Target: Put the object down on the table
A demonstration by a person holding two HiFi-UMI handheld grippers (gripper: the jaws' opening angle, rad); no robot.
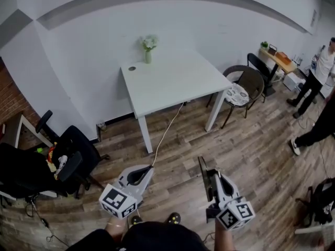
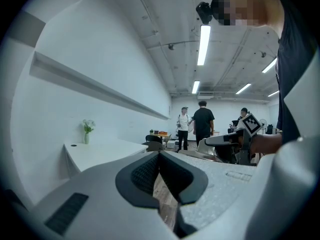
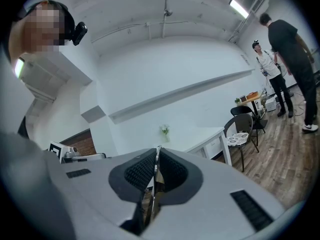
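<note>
As it faces table (image 1: 172,80), right claw (image 3: 157,156) clamps sheet (image 3: 155,180)

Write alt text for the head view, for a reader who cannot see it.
Two grey hand-held claws point across a wood-plank floor: the left claw is shut and empty, the right claw is shut on a thin dark flat plate. Ahead stands a white square table bearing a small vase of white flowers, against a white wall.

A cushioned chair (image 1: 241,90) stands on wooden floor (image 1: 251,156).
</note>
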